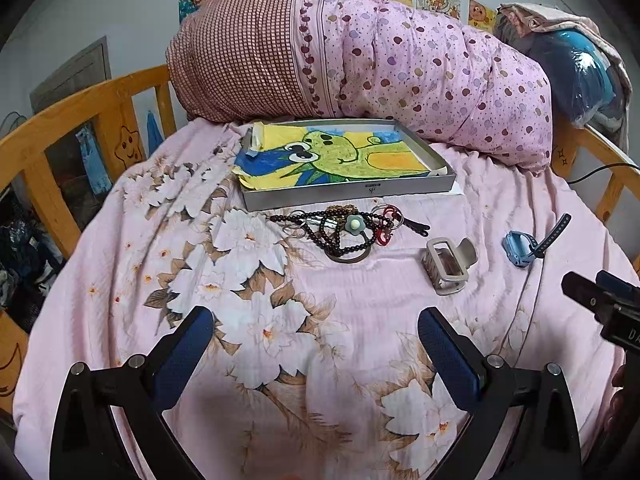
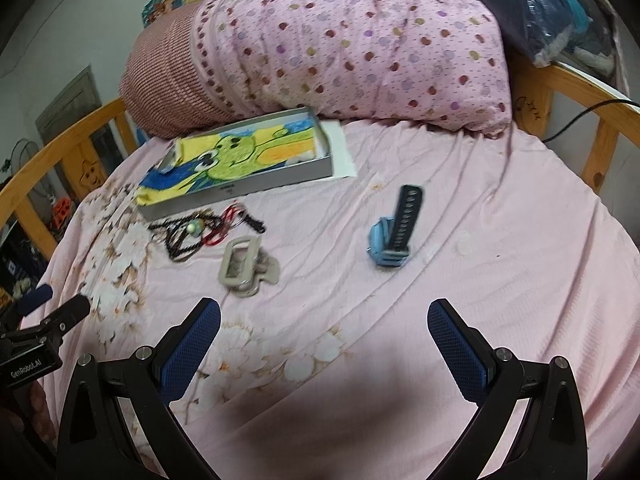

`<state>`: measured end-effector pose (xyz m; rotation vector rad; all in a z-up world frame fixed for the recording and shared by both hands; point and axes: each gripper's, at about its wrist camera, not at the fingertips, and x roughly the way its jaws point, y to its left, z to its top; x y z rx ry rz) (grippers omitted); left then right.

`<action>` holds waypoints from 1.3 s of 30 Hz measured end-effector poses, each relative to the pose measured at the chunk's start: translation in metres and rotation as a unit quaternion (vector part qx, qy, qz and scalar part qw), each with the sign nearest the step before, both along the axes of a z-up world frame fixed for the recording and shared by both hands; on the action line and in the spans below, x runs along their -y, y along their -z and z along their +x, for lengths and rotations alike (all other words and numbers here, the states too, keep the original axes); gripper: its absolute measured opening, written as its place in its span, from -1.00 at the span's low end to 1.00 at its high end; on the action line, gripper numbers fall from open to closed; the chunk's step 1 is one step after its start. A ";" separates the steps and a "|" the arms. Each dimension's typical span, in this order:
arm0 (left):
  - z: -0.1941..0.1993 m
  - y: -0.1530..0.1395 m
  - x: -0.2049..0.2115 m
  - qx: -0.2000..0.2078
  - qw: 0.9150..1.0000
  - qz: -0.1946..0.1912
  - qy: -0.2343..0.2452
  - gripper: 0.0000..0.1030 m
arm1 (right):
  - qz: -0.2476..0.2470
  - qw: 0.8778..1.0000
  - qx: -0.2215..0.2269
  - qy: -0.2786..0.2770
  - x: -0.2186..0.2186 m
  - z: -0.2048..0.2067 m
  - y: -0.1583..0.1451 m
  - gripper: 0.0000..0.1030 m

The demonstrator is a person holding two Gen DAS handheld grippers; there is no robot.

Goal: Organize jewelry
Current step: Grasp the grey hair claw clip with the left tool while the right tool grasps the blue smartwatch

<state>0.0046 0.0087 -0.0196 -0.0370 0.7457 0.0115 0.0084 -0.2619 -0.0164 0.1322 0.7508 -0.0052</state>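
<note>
A tangle of jewelry (image 1: pixel 344 229) (image 2: pixel 200 230) lies on the pink bedsheet just in front of a shallow grey box (image 1: pixel 352 194) (image 2: pixel 240 194) lined with a frog drawing. It holds dark bead strands, rings, a red cord and a pale flower charm. A beige hair claw (image 1: pixel 448 264) (image 2: pixel 246 268) lies to its right, and further right a blue watch (image 1: pixel 524 246) (image 2: pixel 390 242) with a dark strap. My left gripper (image 1: pixel 316 338) is open above the floral sheet, well short of the pile. My right gripper (image 2: pixel 324 332) is open and holds nothing, nearer than the watch.
A rolled pink quilt (image 1: pixel 360 52) (image 2: pixel 340 48) lies behind the box. Wooden bed rails (image 1: pixel 80 120) (image 2: pixel 568 92) run along both sides. A blue plastic-wrapped bundle (image 1: pixel 576 68) sits at the far right corner, with a black cable (image 2: pixel 580 116) over the rail.
</note>
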 end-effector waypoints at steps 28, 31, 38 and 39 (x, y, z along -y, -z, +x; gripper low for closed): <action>0.131 0.069 0.104 -0.131 0.964 -0.109 0.202 0.77 | 0.046 0.997 -0.042 -0.038 0.062 0.122 0.065 0.76; 0.135 0.076 0.105 -0.136 0.965 -0.105 0.196 0.54 | 0.048 0.997 -0.051 -0.039 0.065 0.128 0.072 0.25; 0.140 0.078 0.103 -0.132 0.968 -0.100 0.188 0.21 | 0.017 0.996 -0.069 -0.051 0.056 0.135 0.081 -0.17; 0.140 0.078 0.103 -0.132 0.968 -0.103 0.188 0.09 | 0.012 0.996 -0.070 -0.051 0.056 0.135 0.082 -0.17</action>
